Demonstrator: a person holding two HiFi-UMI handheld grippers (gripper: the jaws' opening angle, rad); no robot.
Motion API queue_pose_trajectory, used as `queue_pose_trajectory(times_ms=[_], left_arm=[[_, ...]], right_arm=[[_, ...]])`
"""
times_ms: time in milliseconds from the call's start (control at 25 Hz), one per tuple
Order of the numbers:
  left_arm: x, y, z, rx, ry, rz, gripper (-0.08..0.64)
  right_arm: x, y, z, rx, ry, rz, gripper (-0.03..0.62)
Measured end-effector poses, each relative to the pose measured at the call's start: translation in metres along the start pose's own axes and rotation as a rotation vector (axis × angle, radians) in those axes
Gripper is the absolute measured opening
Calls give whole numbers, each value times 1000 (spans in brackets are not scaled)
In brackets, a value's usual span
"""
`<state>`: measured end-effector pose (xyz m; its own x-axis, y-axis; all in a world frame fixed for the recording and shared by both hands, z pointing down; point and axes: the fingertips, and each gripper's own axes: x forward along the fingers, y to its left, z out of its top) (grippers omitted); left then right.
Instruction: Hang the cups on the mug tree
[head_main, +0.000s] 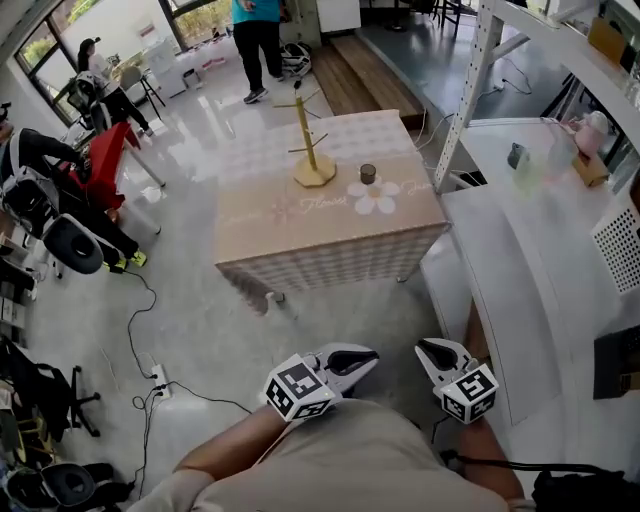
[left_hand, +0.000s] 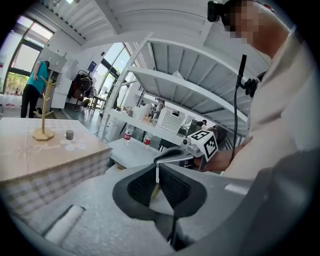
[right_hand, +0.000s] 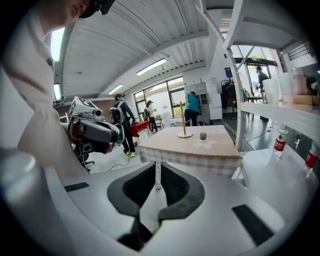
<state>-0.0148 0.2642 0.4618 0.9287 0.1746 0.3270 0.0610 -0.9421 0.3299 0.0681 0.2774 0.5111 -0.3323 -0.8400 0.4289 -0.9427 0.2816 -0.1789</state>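
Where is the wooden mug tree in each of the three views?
Head view: mug tree, upper centre, on the table.
Left gripper view: far left, at middle height.
Right gripper view: near centre, above the jaws.
Shared landmark: the small dark cup beside it.

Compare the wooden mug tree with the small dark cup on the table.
The mug tree is tall, thin and pale wood; the cup is short, squat and dark. The mug tree has side pegs, all bare; the cup is a plain cylinder. The cup stands at the edge of a white flower print; the mug tree stands left of it in the head view. Both stand upright on the table, apart.
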Motion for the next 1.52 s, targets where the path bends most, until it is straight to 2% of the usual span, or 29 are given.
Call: queue_pose_trajectory(times_ms=[280, 440, 600, 840, 1080, 1280, 1520], left_arm=[[-24, 104, 26, -10, 7, 31, 23], [-28, 153, 55, -55, -28, 80, 23], [-31, 207, 74, -100, -55, 158, 23], [-12, 287, 101, -174, -77, 299, 23], [11, 335, 137, -205, -89, 391, 25], [18, 358, 148, -222, -89, 443, 25], [8, 374, 151, -219, -71, 465, 23]], right_arm=[[94, -67, 63, -50, 13, -65, 148], [144, -118, 101, -63, 31, -63, 152], [203, -165, 131, -120, 61, -21, 159], [315, -247, 137, -161, 122, 65, 211], [399, -308, 134, -179, 176, 119, 218], [444, -348, 131, -176, 188, 74, 263], [487, -369, 116, -170, 248, 41, 307]])
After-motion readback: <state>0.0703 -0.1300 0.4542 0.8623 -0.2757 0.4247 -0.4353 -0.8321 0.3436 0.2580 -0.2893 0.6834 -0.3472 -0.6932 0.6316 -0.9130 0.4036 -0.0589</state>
